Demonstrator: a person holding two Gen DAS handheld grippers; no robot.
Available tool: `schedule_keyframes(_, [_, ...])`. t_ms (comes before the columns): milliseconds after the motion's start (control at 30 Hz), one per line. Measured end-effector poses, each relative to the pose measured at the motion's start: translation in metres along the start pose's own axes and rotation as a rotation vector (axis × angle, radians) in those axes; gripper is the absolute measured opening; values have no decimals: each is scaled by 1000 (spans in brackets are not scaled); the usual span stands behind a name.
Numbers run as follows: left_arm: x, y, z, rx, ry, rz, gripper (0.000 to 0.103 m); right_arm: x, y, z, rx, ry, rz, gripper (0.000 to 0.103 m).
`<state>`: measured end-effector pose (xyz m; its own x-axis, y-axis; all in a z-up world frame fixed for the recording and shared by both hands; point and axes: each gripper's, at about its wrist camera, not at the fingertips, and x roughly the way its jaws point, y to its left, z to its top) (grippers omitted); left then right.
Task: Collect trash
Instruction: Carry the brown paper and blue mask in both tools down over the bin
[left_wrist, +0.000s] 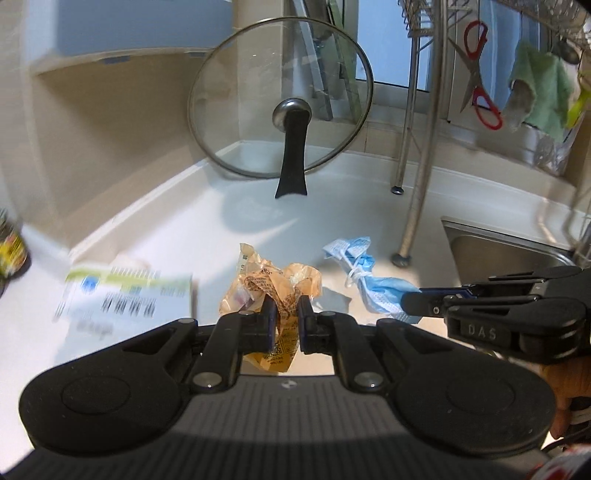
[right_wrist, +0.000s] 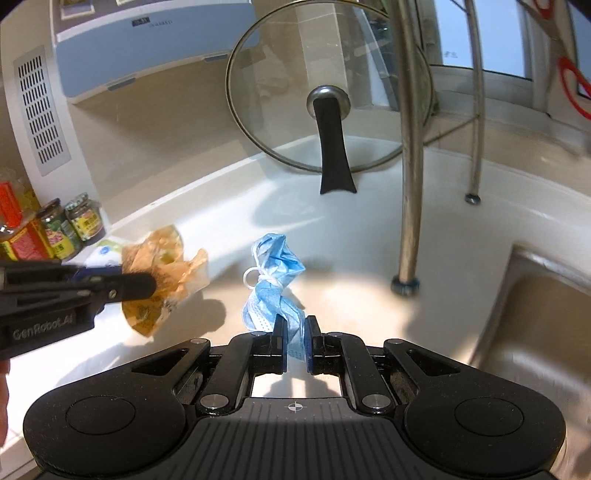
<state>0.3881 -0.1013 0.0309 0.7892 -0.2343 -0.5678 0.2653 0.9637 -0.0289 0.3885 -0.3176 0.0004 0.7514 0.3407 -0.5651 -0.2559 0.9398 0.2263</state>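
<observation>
A crumpled orange plastic wrapper (left_wrist: 271, 286) is pinched in my left gripper (left_wrist: 286, 314), which is shut on it and holds it just above the white counter (left_wrist: 258, 218). From the right wrist view the same wrapper (right_wrist: 166, 266) hangs at the left from the left gripper (right_wrist: 146, 284). A knotted blue face mask (right_wrist: 275, 280) is clamped in my right gripper (right_wrist: 294, 332), shut on its lower end. In the left wrist view that mask (left_wrist: 365, 273) trails leftward from the right gripper (left_wrist: 412, 301).
A glass pot lid (left_wrist: 280, 99) with a black handle leans against the back wall. A white and green box (left_wrist: 122, 299) lies on the counter at left. Steel rack legs (left_wrist: 413, 206) stand beside the sink (left_wrist: 502, 251). Jars (right_wrist: 70, 225) stand at far left. Red scissors (left_wrist: 478, 74) hang above.
</observation>
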Motion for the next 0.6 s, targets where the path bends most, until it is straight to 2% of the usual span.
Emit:
schedule_keyframes(267, [-79, 17, -52, -109, 9, -23, 10, -53, 53, -38, 25, 18, 20, 9])
schedule_keyframes(600, [-153, 36, -100, -141, 1, -33, 10, -96, 118, -86, 5, 42, 43, 9])
